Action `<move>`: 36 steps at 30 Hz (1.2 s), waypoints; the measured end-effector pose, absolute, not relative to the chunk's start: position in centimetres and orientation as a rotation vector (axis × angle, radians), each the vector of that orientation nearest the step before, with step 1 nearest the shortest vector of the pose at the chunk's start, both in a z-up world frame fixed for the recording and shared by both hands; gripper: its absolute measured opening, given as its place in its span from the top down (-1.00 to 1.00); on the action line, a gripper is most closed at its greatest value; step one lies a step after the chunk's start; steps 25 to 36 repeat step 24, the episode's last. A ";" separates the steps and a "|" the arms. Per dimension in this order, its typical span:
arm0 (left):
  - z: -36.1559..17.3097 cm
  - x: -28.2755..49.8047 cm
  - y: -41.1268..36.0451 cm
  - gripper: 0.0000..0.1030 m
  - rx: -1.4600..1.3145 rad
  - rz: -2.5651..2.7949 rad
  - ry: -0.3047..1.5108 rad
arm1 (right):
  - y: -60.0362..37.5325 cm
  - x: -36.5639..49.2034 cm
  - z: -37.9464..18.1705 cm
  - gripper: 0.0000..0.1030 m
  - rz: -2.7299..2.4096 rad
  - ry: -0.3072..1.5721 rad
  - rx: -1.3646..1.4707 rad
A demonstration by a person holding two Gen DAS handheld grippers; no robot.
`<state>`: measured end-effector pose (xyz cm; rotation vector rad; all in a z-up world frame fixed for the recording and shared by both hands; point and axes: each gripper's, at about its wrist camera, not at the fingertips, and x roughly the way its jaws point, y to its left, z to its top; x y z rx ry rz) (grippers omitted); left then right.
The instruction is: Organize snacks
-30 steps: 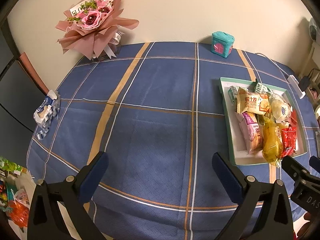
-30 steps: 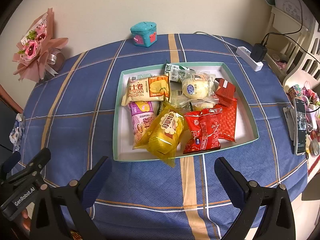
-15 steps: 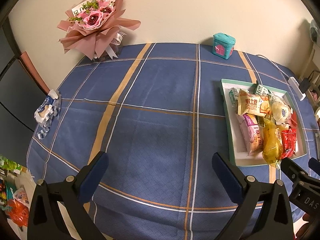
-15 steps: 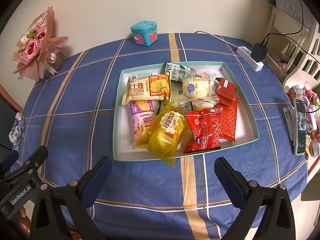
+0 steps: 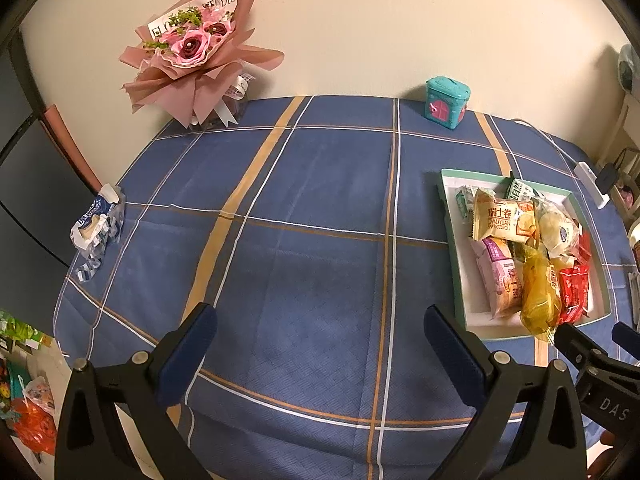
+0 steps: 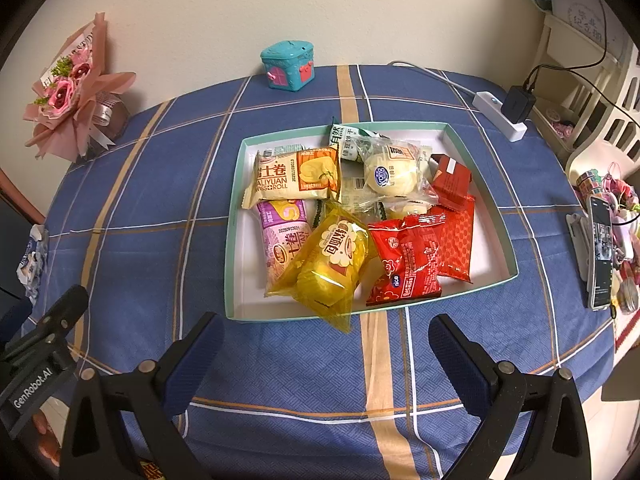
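A white tray with a teal rim [image 6: 480, 184] [image 5: 460, 264] sits on the blue plaid tablecloth and holds several snack packs. Among them are a yellow bag [image 6: 332, 264] hanging over the near rim, a red pack [image 6: 408, 260], a cream Swiss-roll pack [image 6: 292, 178], a purple pack [image 6: 284, 236] and a clear-wrapped bun [image 6: 388, 174]. My right gripper [image 6: 324, 340] hovers open just short of the tray's near rim, holding nothing. My left gripper [image 5: 320, 332] is open over bare cloth, left of the tray.
A pink bouquet [image 5: 192, 52] and a teal house-shaped box [image 5: 446, 100] stand by the back wall. A crumpled blue-white wrapper [image 5: 96, 228] lies at the left table edge. A power strip [image 6: 500, 116] and a phone [image 6: 600, 248] sit at the right.
The left view has drifted slightly back and up, so the tray sits a little farther right. The right gripper has barely moved. Both stay open.
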<state>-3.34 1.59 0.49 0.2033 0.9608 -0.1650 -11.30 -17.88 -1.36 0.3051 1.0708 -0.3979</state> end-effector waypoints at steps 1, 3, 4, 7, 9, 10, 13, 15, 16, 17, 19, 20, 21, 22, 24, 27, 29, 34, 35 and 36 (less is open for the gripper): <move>0.5 -3.4 1.6 -1.00 0.202 -0.163 0.961 | -17.9 -11.3 -1.4 -1.00 -0.398 1.071 0.305; 0.5 -3.3 1.6 -1.00 0.202 -0.161 0.961 | -17.9 -11.3 -1.4 -1.00 -0.398 1.071 0.304; 0.5 -3.3 1.6 -1.00 0.202 -0.162 0.960 | -17.9 -11.3 -1.4 -1.00 -0.398 1.071 0.304; 0.5 -3.3 1.6 -1.00 0.204 -0.162 0.960 | -17.9 -11.3 -1.3 -1.00 -0.398 1.071 0.304; 0.5 -3.3 1.6 -1.00 0.205 -0.161 0.959 | -17.9 -11.3 -1.3 -1.00 -0.398 1.072 0.304; 0.6 -3.4 1.6 -1.00 0.205 -0.161 0.959 | -17.9 -11.3 -1.3 -1.00 -0.399 1.072 0.305; 0.6 -3.3 1.6 -1.00 0.205 -0.160 0.960 | -17.9 -11.3 -1.3 -1.00 -0.399 1.072 0.305; 0.6 -3.4 1.6 -1.00 0.203 -0.158 0.960 | -17.9 -11.3 -1.3 -1.00 -0.398 1.072 0.305; 0.6 -3.3 1.6 -1.00 0.201 -0.156 0.959 | -17.9 -11.3 -1.3 -1.00 -0.398 1.072 0.305; 0.7 -3.3 1.7 -1.00 0.199 -0.153 0.958 | -17.9 -11.3 -1.3 -1.00 -0.398 1.072 0.305; 0.7 -3.4 1.8 -1.00 0.197 -0.153 0.951 | -17.9 -11.3 -1.3 -1.00 -0.398 1.072 0.305; 0.8 -3.4 1.8 -1.00 0.197 -0.152 0.942 | -17.9 -11.3 -1.3 -1.00 -0.398 1.072 0.305; 0.9 -3.5 1.9 -1.00 0.196 -0.150 0.935 | -17.9 -11.3 -1.3 -1.00 -0.398 1.072 0.305; 1.0 -3.5 1.9 -1.00 0.192 -0.148 0.929 | -17.9 -11.3 -1.3 -1.00 -0.398 1.072 0.304; 1.0 -3.5 2.0 -1.00 0.180 -0.157 0.930 | -17.9 -11.3 -1.3 -1.00 -0.398 1.072 0.304; 1.0 -3.5 2.0 -1.00 0.180 -0.157 0.930 | -17.9 -11.3 -1.3 -1.00 -0.398 1.072 0.304; 1.0 -3.5 2.0 -1.00 0.180 -0.157 0.930 | -17.9 -11.3 -1.3 -1.00 -0.398 1.072 0.304; 1.0 -3.5 2.0 -1.00 0.180 -0.157 0.930 | -17.9 -11.3 -1.3 -1.00 -0.398 1.072 0.304; 1.0 -3.5 2.0 -1.00 0.180 -0.157 0.930 | -17.9 -11.3 -1.3 -1.00 -0.398 1.072 0.304; 1.0 -3.5 2.0 -1.00 0.180 -0.157 0.930 | -17.9 -11.3 -1.3 -1.00 -0.398 1.072 0.304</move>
